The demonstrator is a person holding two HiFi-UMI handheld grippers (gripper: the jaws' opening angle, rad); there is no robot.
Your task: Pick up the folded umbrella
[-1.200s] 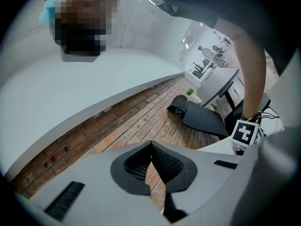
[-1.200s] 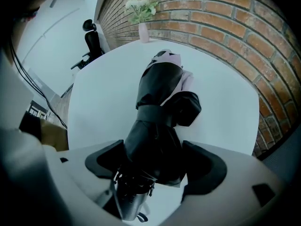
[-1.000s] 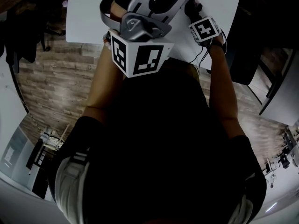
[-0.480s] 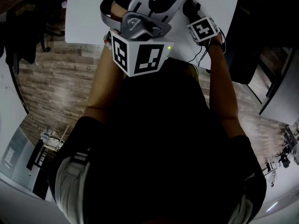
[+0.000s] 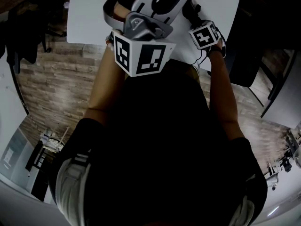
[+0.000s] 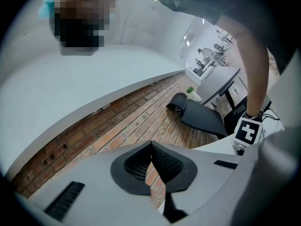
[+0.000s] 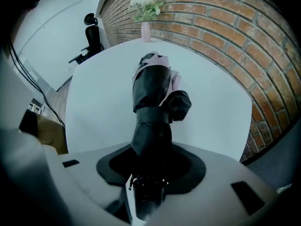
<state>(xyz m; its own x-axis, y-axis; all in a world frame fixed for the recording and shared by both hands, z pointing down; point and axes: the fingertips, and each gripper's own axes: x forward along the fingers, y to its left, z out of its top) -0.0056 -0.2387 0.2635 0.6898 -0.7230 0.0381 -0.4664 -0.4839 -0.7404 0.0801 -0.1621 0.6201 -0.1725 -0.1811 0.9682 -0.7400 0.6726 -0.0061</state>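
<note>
The folded umbrella [image 7: 151, 93] is black with some pink fabric near its far end. It runs from between my right gripper's [image 7: 150, 160] jaws out over the white round table [image 7: 211, 107]. The right gripper is shut on the umbrella's near end and points steeply down. In the head view only its marker cube [image 5: 204, 34] shows, over the table edge [image 5: 89, 13]. My left gripper [image 6: 150, 147] is held level beside it, shut with nothing between its pads [image 6: 167, 161]. Its marker cube [image 5: 141, 55] is in front of the person's chest.
A pink vase of flowers [image 7: 146, 29] stands at the table's far edge by a brick wall [image 7: 225, 32]. A black office chair [image 7: 89, 25] stands beyond the table. The left gripper view shows another dark chair [image 6: 202, 117] on the brick-pattern floor [image 6: 131, 121].
The right gripper's marker cube has tilted slightly in the head view. Nothing else has visibly moved.
</note>
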